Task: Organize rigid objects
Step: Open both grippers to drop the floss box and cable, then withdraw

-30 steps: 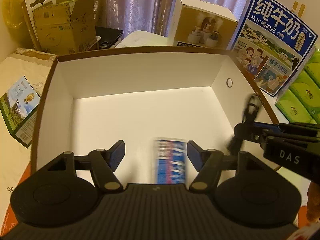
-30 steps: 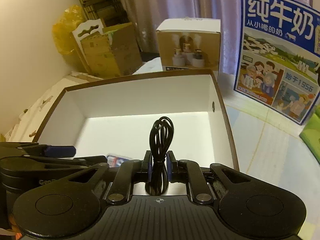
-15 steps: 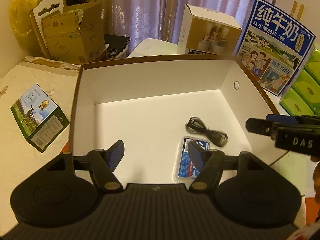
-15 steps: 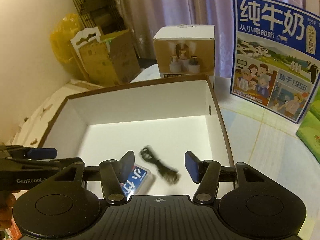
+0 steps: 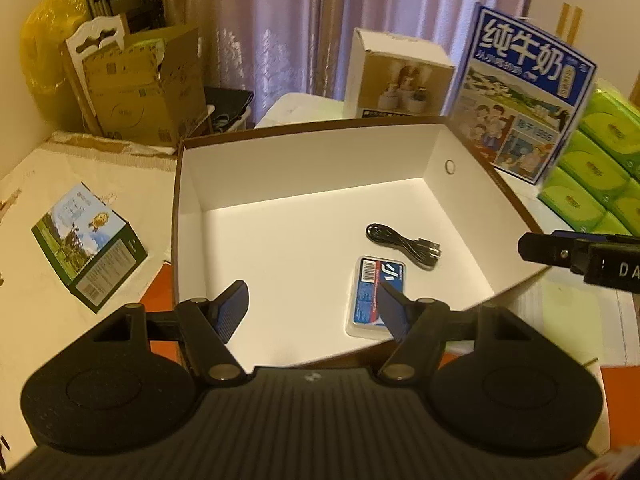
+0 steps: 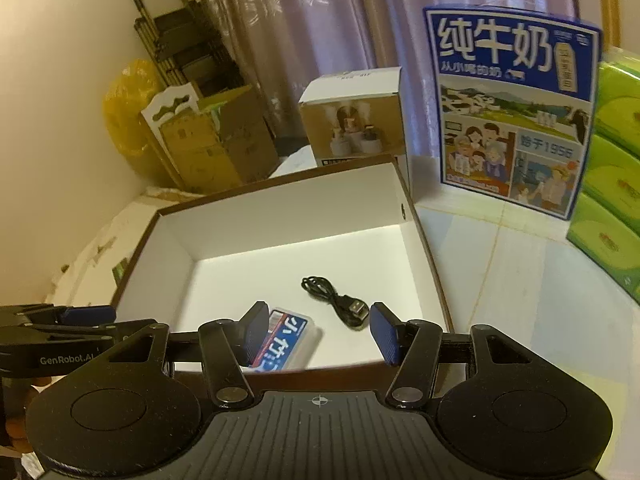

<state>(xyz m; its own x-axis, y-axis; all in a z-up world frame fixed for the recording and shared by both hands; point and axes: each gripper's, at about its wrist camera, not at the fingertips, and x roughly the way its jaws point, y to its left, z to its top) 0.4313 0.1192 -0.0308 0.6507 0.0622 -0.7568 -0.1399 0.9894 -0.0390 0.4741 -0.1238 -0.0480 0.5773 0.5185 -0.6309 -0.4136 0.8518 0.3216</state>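
A brown-rimmed box with a white inside (image 5: pixel 304 152) (image 6: pixel 280 200) stands on the table. A coiled black USB cable (image 5: pixel 402 243) (image 6: pixel 334 302) and a blue-and-white card case (image 5: pixel 376 296) (image 6: pixel 288 338) lie on its floor, near its front right. My left gripper (image 5: pixel 314 312) is open and empty above the box's front edge. My right gripper (image 6: pixel 318 330) is open and empty above the box's front right corner; its fingers (image 5: pixel 548 246) show at the right of the left wrist view.
A small green-and-blue carton (image 5: pixel 86 244) lies on the table left of the box. A tall blue milk carton (image 5: pixel 524 96) (image 6: pixel 508 108), green tissue packs (image 5: pixel 600 168) (image 6: pixel 612 184) and a white product box (image 5: pixel 396 76) (image 6: pixel 356 116) stand behind and right.
My right gripper opened and dropped the black cable into the box. The card case came to rest on the box floor. Both grippers pulled back and up from the box.
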